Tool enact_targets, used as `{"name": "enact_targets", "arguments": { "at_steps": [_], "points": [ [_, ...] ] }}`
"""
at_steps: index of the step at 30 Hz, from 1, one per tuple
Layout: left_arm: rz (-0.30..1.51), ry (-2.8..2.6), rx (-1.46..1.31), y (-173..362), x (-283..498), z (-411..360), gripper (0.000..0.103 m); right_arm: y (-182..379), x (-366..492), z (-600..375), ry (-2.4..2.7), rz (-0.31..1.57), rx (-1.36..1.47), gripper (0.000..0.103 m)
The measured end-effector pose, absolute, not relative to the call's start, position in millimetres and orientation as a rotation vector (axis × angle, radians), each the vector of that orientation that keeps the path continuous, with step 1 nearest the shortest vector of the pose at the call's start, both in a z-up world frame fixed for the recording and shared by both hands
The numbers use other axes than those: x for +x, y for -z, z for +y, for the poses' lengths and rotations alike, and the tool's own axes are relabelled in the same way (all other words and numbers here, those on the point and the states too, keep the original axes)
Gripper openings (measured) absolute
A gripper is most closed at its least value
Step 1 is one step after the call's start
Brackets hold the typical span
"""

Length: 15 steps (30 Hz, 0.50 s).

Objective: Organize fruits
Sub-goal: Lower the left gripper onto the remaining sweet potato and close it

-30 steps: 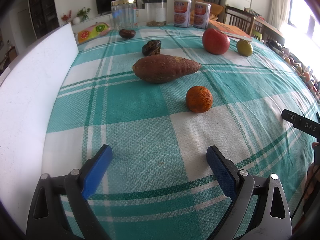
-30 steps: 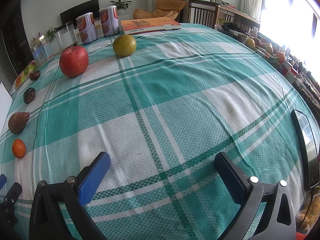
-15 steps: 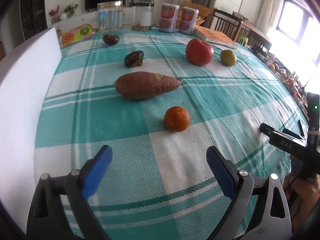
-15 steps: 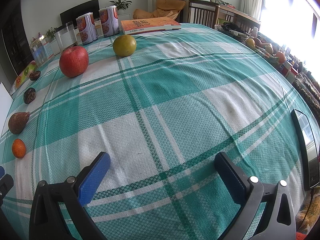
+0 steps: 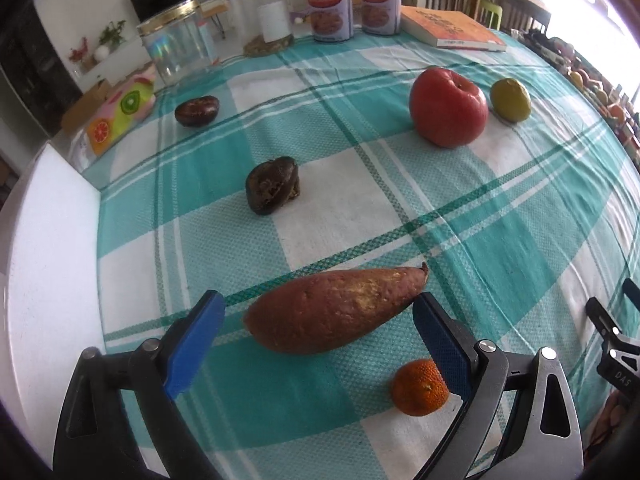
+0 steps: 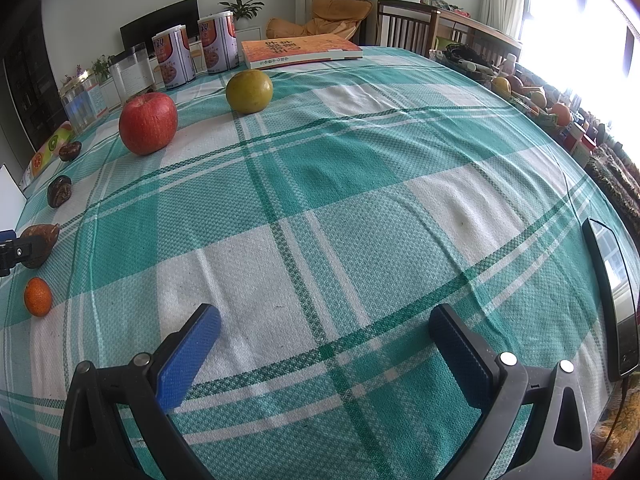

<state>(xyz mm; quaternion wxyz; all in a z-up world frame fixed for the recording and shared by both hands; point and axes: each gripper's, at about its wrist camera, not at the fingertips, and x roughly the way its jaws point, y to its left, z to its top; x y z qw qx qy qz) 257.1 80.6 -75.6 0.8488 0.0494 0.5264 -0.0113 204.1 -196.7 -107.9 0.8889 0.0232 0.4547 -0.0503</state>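
Note:
In the left wrist view my left gripper (image 5: 318, 340) is open, its blue fingers on either side of a brown sweet potato (image 5: 332, 310) without touching it. A small orange mandarin (image 5: 418, 388) lies just under the right finger. Farther off lie a dark wrinkled fruit (image 5: 272, 190), a dark round fruit (image 5: 197, 111), a red apple (image 5: 448, 107) and a green citrus (image 5: 510, 100). My right gripper (image 6: 324, 350) stands open over bare cloth, with the apple (image 6: 148, 123), green citrus (image 6: 249, 91), sweet potato (image 6: 42, 240) and mandarin (image 6: 38, 297) far to its left.
A green-checked tablecloth (image 5: 500, 220) covers the table. A white foam board (image 5: 44, 260) runs along the left edge. Jars (image 5: 180, 52), two tins (image 5: 328, 6) and an orange book (image 5: 452, 32) line the far side. A phone (image 6: 612, 292) lies at the right edge.
My left gripper has moved forward over the table, past the mandarin, so its open fingers now flank the sweet potato. The right gripper has stayed put.

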Motion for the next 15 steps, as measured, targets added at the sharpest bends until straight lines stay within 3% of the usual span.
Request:
{"name": "enact_targets", "arguments": {
  "at_steps": [7,8,10,15],
  "points": [
    [1.124,-0.048,-0.063,85,265,106,0.093,108,204,-197,0.104,0.945,0.048,0.103],
    [1.119,-0.038,-0.066,85,262,105,0.088,108,204,-197,0.104,0.945,0.048,0.103],
    [1.117,0.03,-0.108,84,258,102,0.046,108,204,-197,0.104,0.945,0.048,0.103],
    [1.098,-0.044,-0.161,82,239,109,0.043,108,204,-197,0.104,0.945,0.048,0.103]
  ]
}}
